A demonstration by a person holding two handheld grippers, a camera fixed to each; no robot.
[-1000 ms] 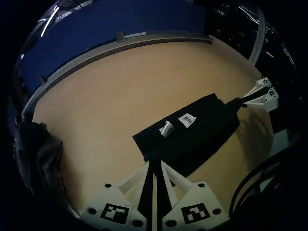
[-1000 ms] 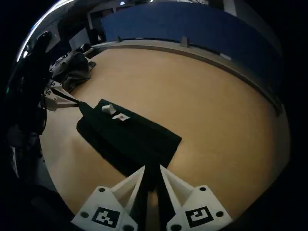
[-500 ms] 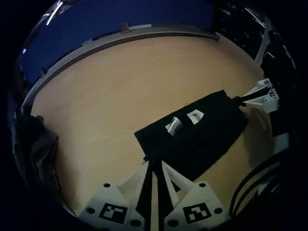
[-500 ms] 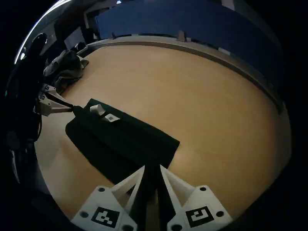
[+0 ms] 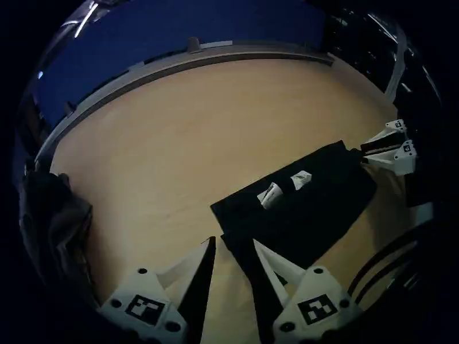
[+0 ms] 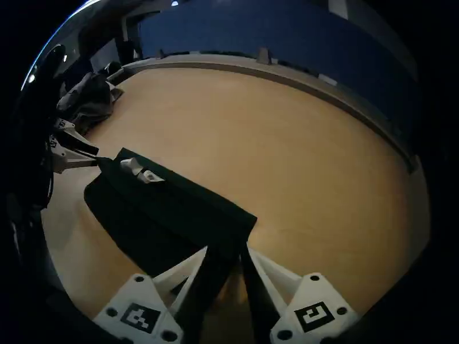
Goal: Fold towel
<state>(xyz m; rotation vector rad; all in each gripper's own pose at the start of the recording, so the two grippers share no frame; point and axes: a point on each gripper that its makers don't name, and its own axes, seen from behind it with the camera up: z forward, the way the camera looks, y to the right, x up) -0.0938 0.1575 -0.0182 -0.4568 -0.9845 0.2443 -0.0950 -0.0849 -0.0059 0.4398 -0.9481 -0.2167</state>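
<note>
A black towel (image 5: 298, 212) lies folded into a long band on the wooden table (image 5: 172, 149), with two white tags (image 5: 269, 192) on its top. My left gripper (image 5: 232, 243) stands open, and the towel's near corner lies loose between its fingers. At the towel's far end, in the left gripper view, is the right gripper (image 5: 363, 156). In the right gripper view the towel (image 6: 166, 212) runs away to the left. My right gripper (image 6: 225, 252) has its fingers parted around the near corner. The left gripper (image 6: 92, 157) is at the far corner, spread open.
A dark heap of cloth (image 5: 51, 229) lies at the table's left edge, and shows as a heap (image 6: 86, 97) at the back left in the right gripper view. A blue partition (image 5: 172, 28) stands behind the table's grey rim. Dark cables (image 5: 390, 252) hang off the right edge.
Both grippers were shut on the towel's corners. Now the left has opened wide and the right has parted, and the towel has settled flat on the table.
</note>
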